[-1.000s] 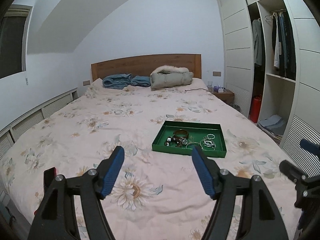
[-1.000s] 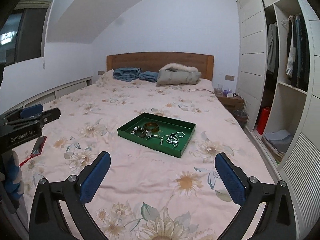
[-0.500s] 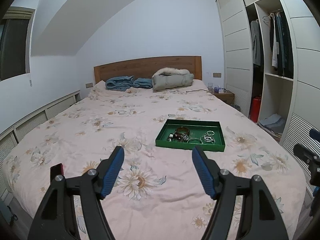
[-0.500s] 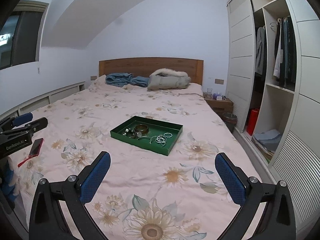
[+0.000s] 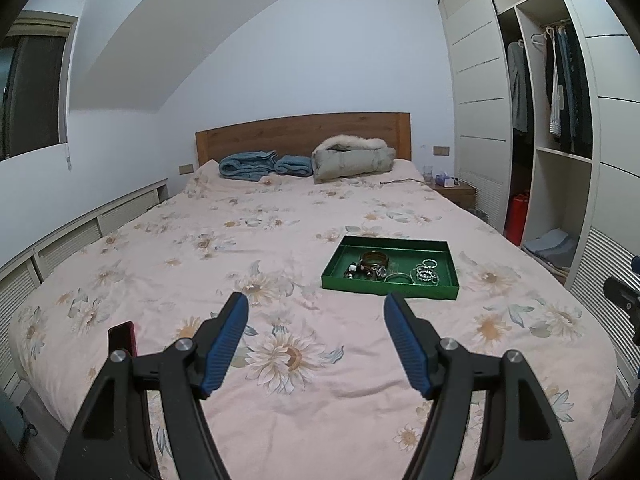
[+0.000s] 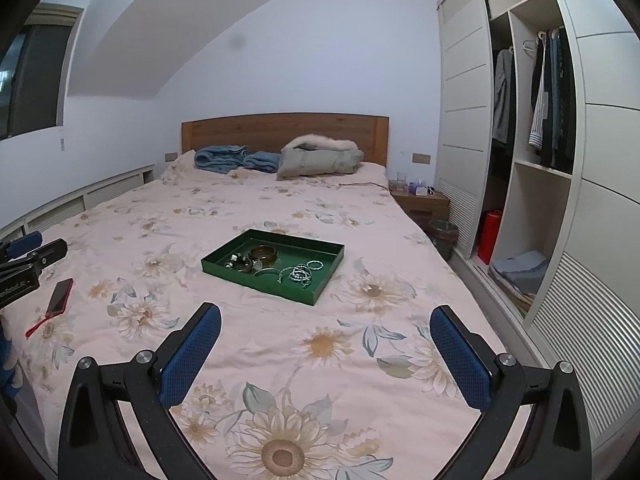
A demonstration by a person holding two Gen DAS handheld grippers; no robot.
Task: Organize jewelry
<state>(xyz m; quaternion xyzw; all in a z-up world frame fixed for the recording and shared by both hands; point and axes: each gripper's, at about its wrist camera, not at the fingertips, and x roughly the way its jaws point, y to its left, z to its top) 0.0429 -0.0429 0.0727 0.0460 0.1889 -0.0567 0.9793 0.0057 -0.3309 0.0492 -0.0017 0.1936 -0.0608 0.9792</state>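
Both our grippers have drawn back from the green tray (image 5: 390, 289), which now sits farther off and smaller on the floral bed (image 5: 280, 216), its jewelry (image 6: 276, 266) untouched. Our left gripper (image 5: 316, 340) and right gripper (image 6: 325, 350) gape wide with nothing between them. We see more of the red phone (image 6: 60, 292).

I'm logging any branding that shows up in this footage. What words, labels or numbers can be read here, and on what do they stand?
"enRobot.AI": white print on the black body of the left gripper, cut off by the picture's left edge, last letters unsure.
Small items on the nightstand: any labels are too small to read.
Red phone, green tray: no text visible.
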